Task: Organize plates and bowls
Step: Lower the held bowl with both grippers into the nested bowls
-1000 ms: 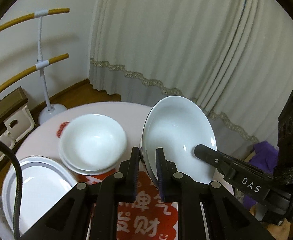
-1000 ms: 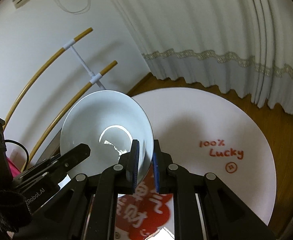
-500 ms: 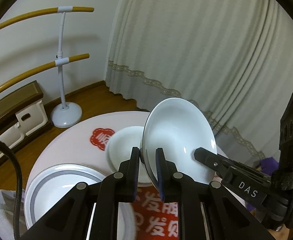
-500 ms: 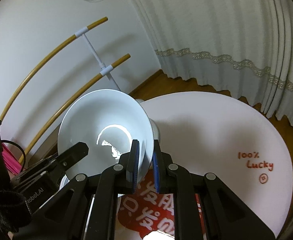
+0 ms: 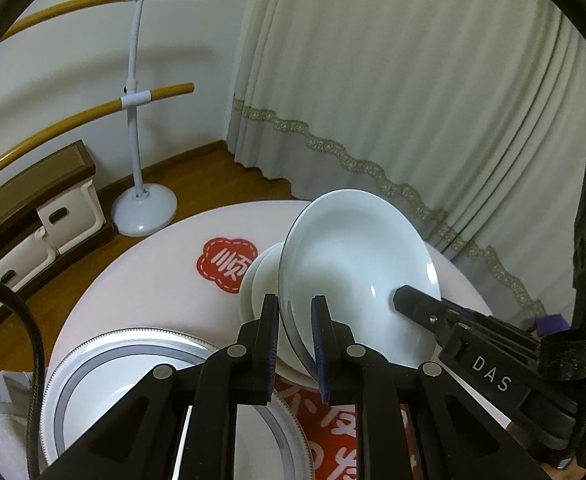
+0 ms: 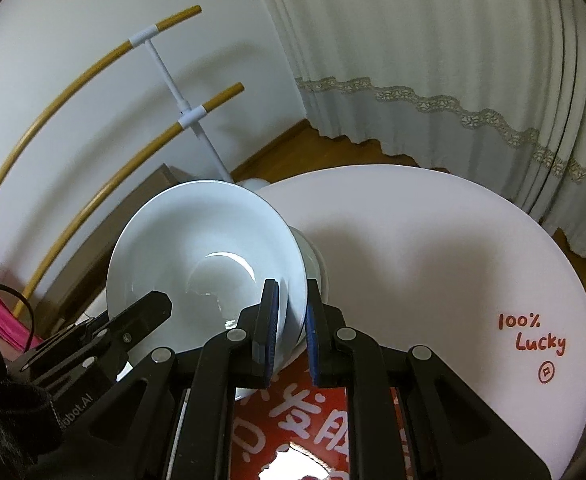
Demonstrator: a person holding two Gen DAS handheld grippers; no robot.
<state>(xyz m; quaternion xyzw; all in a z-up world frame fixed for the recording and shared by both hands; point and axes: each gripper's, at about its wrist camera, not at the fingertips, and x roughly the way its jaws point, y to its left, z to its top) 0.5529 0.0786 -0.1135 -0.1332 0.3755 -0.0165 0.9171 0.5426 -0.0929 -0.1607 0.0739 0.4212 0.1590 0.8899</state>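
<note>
Two black grippers, left gripper (image 5: 295,336) and right gripper (image 6: 291,330), each clamp opposite rims of one tilted glossy white ceramic bowl (image 5: 357,268) above the stacked white bowls (image 5: 259,280).

White bowl (image 5: 357,264), grey-banded white plate (image 5: 133,354), pale pink table (image 6: 433,240) with red lettering, black hand-held gripper (image 5: 295,344).

The tilted bowl (image 5: 357,276) I grip hides most of the stacked bowls (image 5: 261,280) behind it, my fingers (image 5: 271,344) cover its near rim, and the grey-rimmed plate (image 5: 93,364) left of it runs off the frame's bottom edge.
</note>
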